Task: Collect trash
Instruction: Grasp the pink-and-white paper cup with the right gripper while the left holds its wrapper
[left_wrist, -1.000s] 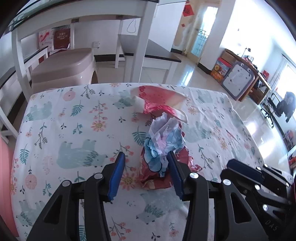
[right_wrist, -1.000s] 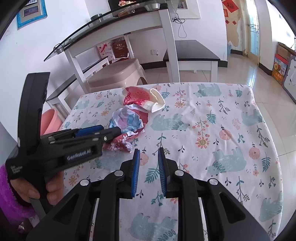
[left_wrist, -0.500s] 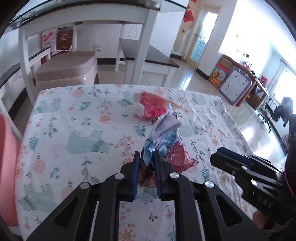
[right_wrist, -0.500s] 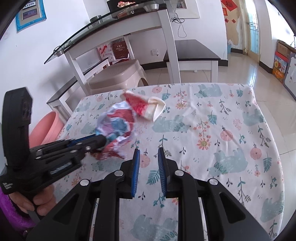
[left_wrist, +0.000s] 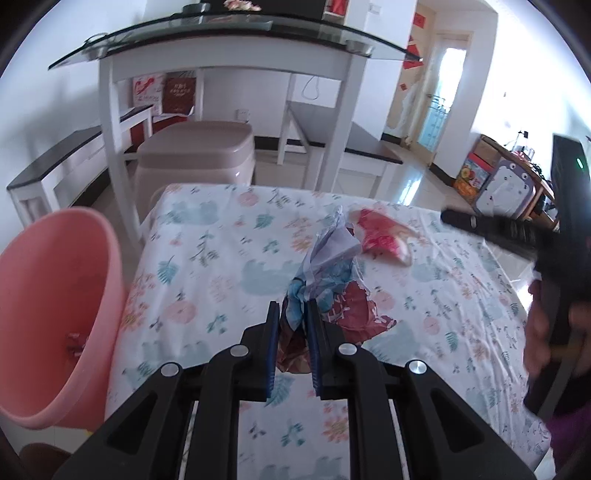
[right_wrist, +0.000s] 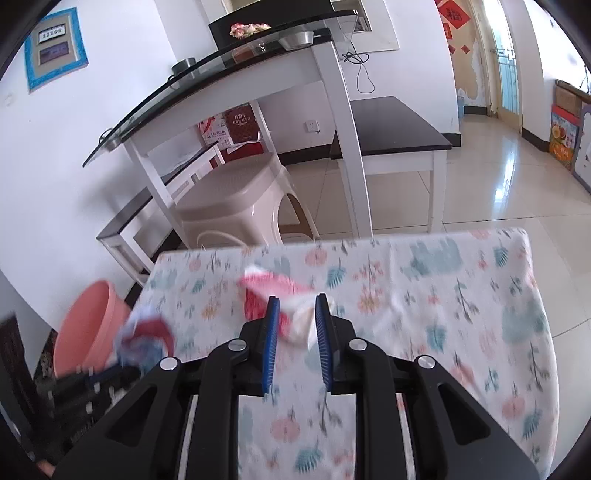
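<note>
My left gripper (left_wrist: 291, 314) is shut on a crumpled blue, white and red wrapper (left_wrist: 325, 269) and holds it above the floral tablecloth (left_wrist: 207, 280). The wrapper also shows at the left of the right wrist view (right_wrist: 146, 341). A red and white wrapper (left_wrist: 384, 236) lies on the cloth farther back. My right gripper (right_wrist: 295, 306) is slightly open, with its jaws on either side of that red and white wrapper (right_wrist: 273, 286); whether they touch it I cannot tell. A pink bin (left_wrist: 55, 306) stands beside the table's left edge and also shows in the right wrist view (right_wrist: 88, 325).
A beige plastic stool (left_wrist: 199, 158) and a white glass-topped desk (left_wrist: 236, 48) stand behind the table. A dark bench (right_wrist: 388, 129) stands on the tiled floor to the right. The right gripper's body (left_wrist: 517, 229) reaches in from the right in the left wrist view.
My left gripper closed on the crumpled wrapper, lifted it and carried it left toward the pink bin. My right gripper moved forward to the red and white wrapper and opened a little.
</note>
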